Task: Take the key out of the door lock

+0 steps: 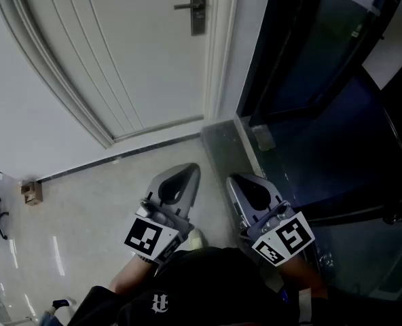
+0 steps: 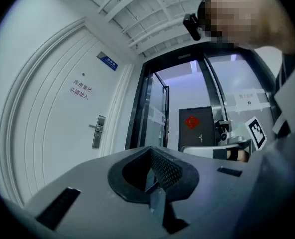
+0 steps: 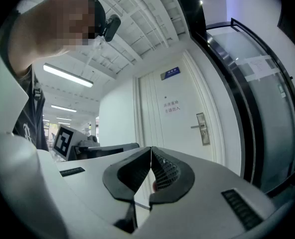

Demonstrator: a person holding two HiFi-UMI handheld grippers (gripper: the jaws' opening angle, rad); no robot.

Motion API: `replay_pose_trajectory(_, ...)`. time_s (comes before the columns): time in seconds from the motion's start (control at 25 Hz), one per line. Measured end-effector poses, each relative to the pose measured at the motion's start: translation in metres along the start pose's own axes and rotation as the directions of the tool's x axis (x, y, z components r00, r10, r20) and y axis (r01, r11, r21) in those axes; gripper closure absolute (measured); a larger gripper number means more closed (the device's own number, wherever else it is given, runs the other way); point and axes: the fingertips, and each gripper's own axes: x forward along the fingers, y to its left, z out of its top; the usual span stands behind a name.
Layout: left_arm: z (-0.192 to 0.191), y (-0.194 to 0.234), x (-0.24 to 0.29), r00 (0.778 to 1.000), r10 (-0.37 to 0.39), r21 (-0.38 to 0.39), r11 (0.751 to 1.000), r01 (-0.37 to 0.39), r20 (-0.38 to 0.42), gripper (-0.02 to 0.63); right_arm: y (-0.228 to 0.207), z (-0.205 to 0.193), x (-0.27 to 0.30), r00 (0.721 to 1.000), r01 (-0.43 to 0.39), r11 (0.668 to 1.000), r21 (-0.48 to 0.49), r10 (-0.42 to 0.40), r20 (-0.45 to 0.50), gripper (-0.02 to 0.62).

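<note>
The key is too small to be made out in any view; only the lock plate (image 1: 198,5) is seen, high on the right edge of the white door (image 1: 119,46), with a lever handle (image 1: 184,7) pointing left from it. The door is shut. A blue sign (image 2: 107,61) is fixed near the top of the door.

Both grippers are held well away from the lock, side by side and low in the head view, above the pale floor (image 1: 85,202). The left gripper (image 1: 191,170) is closed, its jaws brought together with nothing between them. The right gripper (image 1: 236,178) is likewise closed and empty, its tips meeting.

A dark glass door (image 1: 323,60) stands to the right of the white door. A small brown box (image 1: 31,192) sits on the floor against the wall at far left; its contents cannot be told.
</note>
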Motion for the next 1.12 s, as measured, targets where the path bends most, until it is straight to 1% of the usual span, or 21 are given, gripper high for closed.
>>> replay_pose_trajectory(0.2, 0.006, 0.032, 0.009, 1.000, 0.003, 0.028, 1.000, -0.003, 0.006, 0.600, -0.005, 0.000, 0.039, 1.000, -0.011, 1.000, -0.009, 0.011, -0.008, 0.580)
replay_pose_trajectory(0.36, 0.003, 0.051, 0.021, 1.000, 0.009, 0.029, 1.000, -0.009, 0.004, 0.600, -0.013, -0.004, 0.064, 1.000, -0.026, 1.000, -0.010, 0.026, -0.015, 0.580)
replay_pose_trajectory(0.56, 0.000, 0.077, 0.045, 0.999, 0.039, 0.037, 0.999, -0.038, -0.007, 0.600, -0.034, -0.006, 0.096, 0.998, -0.057, 0.998, -0.001, 0.057, -0.022, 0.578)
replay_pose_trajectory(0.68, -0.003, 0.095, 0.071, 0.998, 0.062, 0.055, 0.997, -0.061, -0.012, 0.600, -0.058, -0.006, 0.116, 0.997, -0.074, 0.997, 0.006, 0.074, -0.018, 0.580)
replay_pose_trajectory(0.8, -0.005, 0.115, 0.105, 0.996, 0.089, 0.083, 0.993, -0.087, -0.014, 0.600, -0.092, -0.005, 0.138, 0.996, -0.083, 0.996, 0.013, 0.083, -0.016, 0.578)
replay_pose_trajectory(0.92, -0.006, 0.136, 0.147, 0.993, 0.114, 0.105, 0.988, -0.111, -0.017, 0.600, -0.132, -0.001, 0.160, 0.996, -0.087, 0.996, 0.021, 0.087, -0.013, 0.580)
replay_pose_trajectory(1.12, 0.002, 0.172, 0.222, 0.988, 0.155, 0.115, 0.981, -0.153, -0.007, 0.600, -0.196, 0.014, 0.198, 0.995, -0.103, 0.994, 0.027, 0.103, -0.011, 0.580)
